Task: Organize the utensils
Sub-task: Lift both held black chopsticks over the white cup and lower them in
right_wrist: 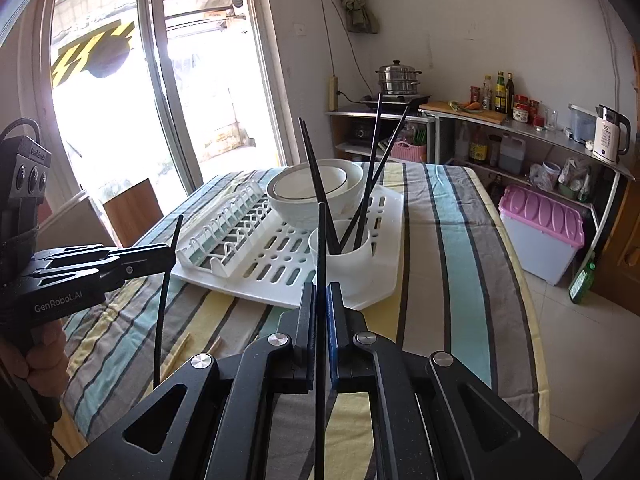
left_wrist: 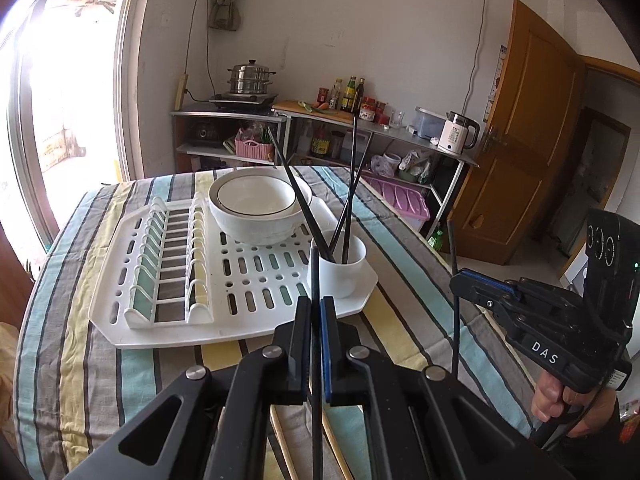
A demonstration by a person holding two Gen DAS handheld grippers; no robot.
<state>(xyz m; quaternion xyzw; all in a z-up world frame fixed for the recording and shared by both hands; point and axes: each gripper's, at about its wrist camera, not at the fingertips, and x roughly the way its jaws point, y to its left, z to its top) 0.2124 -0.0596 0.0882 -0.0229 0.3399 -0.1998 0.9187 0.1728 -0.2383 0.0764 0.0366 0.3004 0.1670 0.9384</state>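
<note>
Here, at bottom centre of each wrist view, the left gripper (left_wrist: 316,308) and the right gripper (right_wrist: 321,294) are each clamped on one upright black chopstick (left_wrist: 315,280) (the right's (right_wrist: 321,248)). Mid-frame, the white cup (left_wrist: 340,268) on the drying rack (left_wrist: 248,276) holds four more, beside stacked bowls (left_wrist: 256,208).

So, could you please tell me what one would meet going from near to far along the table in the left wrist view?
left gripper shut on a black chopstick → white cup of chopsticks on the drying rack → stacked white bowls → far edge of the striped tablecloth.
</note>
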